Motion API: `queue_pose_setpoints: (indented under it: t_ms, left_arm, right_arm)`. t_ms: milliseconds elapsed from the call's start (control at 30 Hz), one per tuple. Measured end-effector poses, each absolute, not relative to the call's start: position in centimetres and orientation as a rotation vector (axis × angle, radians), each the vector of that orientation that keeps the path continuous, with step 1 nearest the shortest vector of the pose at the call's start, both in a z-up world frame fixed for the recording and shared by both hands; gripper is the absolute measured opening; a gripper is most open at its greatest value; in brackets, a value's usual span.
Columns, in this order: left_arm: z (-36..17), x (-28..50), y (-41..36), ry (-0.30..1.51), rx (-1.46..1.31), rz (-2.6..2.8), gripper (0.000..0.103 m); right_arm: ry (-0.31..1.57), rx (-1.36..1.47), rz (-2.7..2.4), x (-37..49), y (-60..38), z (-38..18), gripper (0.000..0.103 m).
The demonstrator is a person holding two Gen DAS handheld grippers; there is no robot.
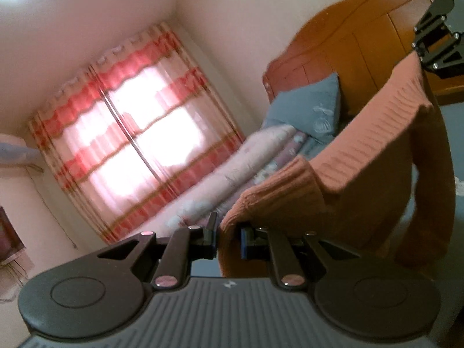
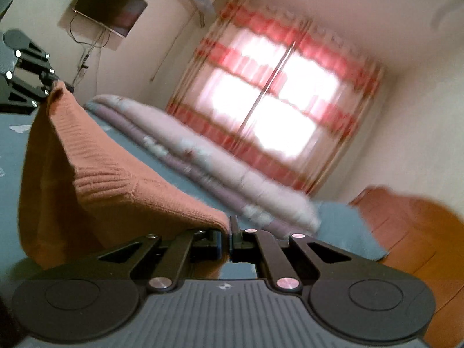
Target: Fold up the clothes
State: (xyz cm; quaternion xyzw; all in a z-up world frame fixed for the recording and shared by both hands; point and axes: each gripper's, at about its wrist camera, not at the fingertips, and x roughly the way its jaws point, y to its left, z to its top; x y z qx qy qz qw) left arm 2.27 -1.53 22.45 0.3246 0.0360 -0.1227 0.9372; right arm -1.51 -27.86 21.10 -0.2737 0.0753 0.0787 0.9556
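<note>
Right wrist only: wall television (image 2: 111, 7).

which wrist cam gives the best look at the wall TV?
Right wrist. The TV shows whole at upper left, mounted on the wall with cables hanging below it, above the left gripper pinching the orange sweater. The left wrist view shows no TV, only curtains, bedding and headboard.
</note>
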Motion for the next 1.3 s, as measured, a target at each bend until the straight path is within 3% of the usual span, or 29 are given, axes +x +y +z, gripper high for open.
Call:
queue_pose_setpoints:
  t_ms: [233, 367, 800, 1167, 1300]
  left_arm:
    - [27.0, 0.9, -1.8, -0.077, 0.639, -0.19, 0.012]
    - [26.8, 1.4, -1.9, -0.08, 0.603, -0.216, 0.012]
    - [11.5, 11.5, -4.3, 0.367, 0.536, -0.362, 0.005]
    - [8.0, 20.1, -3.9, 0.436, 0.445, -0.304, 0.001]
    - [7.3, 24.1, -2.9, 0.512, 0.334, -0.378, 0.005]
  right_arm:
    - [0.028, -0.516, 0.122, -1.5, -28.6, 25.6, 0.005]
    - [-0.006, -0.466, 0.105, -1.0, -29.3, 26.3, 0.005]
    - [0.404, -0.483, 0.145, 7.8, -30.2, 15.8, 0.006]
    - [0.557, -0.436, 0.073, 17.2, -29.7, 9.0, 0.006]
    - [0.585, -0.426, 0.058, 21.2, -29.8, 7.0, 0.006]
